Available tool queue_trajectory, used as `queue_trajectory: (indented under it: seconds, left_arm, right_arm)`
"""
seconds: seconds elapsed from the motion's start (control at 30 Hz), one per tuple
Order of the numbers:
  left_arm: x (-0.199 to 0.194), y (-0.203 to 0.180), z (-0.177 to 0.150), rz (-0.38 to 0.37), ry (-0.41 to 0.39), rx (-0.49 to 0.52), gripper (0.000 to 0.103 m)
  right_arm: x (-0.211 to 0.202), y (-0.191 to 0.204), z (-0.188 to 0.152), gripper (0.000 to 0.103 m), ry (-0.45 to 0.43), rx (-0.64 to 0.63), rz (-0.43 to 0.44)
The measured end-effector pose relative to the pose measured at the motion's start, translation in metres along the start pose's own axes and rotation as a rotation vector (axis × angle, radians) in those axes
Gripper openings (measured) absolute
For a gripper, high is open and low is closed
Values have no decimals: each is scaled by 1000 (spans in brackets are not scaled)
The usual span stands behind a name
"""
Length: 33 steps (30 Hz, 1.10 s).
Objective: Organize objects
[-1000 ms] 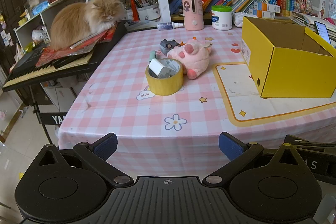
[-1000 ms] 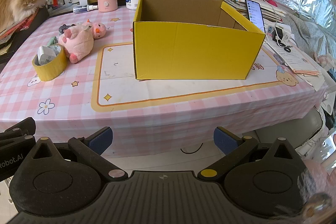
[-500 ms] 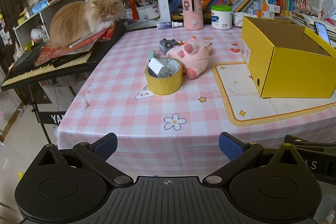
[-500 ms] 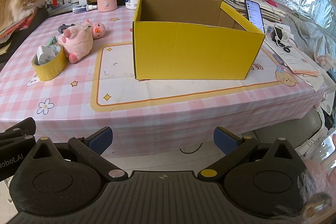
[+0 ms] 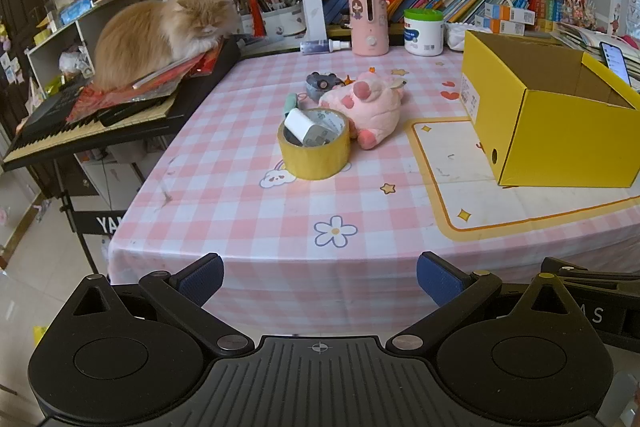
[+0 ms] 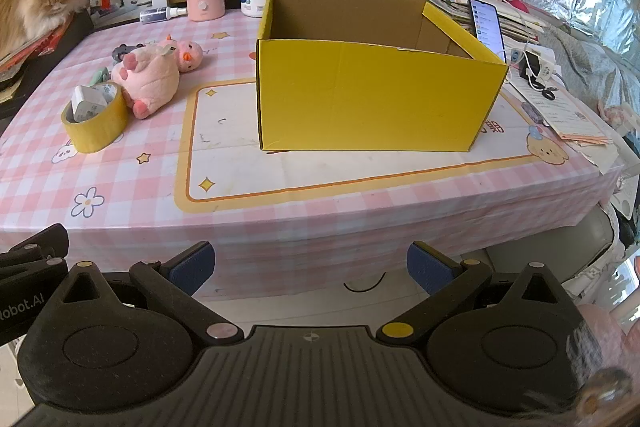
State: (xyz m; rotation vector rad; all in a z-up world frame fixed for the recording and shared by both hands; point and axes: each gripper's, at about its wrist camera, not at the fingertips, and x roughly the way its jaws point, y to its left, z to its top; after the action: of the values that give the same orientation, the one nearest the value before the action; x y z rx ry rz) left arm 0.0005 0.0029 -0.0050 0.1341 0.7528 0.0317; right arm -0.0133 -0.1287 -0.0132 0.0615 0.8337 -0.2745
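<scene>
An open yellow cardboard box [image 6: 372,95] [image 5: 560,131] stands on the pink checked table [image 6: 120,183], its inside bare as far as I can see. Left of it lie a pink plush pig [image 5: 372,107] [image 6: 152,75], a yellow tape roll [image 5: 314,149] [image 6: 96,125] with a white charger block [image 5: 300,123] inside, a small grey toy [image 5: 320,83] and a green item [image 5: 291,103]. My left gripper [image 5: 319,277] is open, held off the table's near edge. My right gripper [image 6: 311,265] is open too, in front of the box and below the table edge.
An orange cat [image 5: 160,31] lies on a keyboard [image 5: 92,123] at the table's left. At the back stand a pink dispenser [image 5: 368,21], a white jar [image 5: 423,31], a spray bottle [image 5: 326,45] and bookshelves. A phone [image 6: 486,23], cables and papers [image 6: 572,119] sit right of the box.
The left wrist view has shifted very slightly; both grippers stay open and the objects on the table have not moved.
</scene>
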Motion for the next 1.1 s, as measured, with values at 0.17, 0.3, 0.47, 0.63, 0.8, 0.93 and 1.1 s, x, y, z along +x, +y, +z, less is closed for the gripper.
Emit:
queue_trajectory:
  seconds: [0.17, 0.3, 0.47, 0.63, 0.8, 0.93, 1.1]
  left_arm:
    - [0, 1, -1, -2, 0, 0, 103]
    - [0, 1, 0, -2, 0, -1, 103]
    - [1, 2, -1, -3, -4, -1, 103]
    - [1, 4, 1, -8, -6, -5, 103]
    - [0, 7, 3, -14, -9, -9, 103]
    - [0, 8, 3, -18, -6, -10, 103]
    - [0, 9, 3, -19, -6, -11, 103]
  right_arm:
    - [0, 0, 0, 103, 0, 0, 0]
    - [0, 1, 0, 103, 0, 0, -1]
    - [-1, 0, 0, 103, -1, 0, -1]
    - [-1, 0, 1, 103, -1, 0, 0]
    - [-2, 0, 1, 103, -7, -2, -2]
    - [-4, 4, 4, 103, -11, -3, -2]
    - [-4, 5, 3, 103, -11, -4, -3]
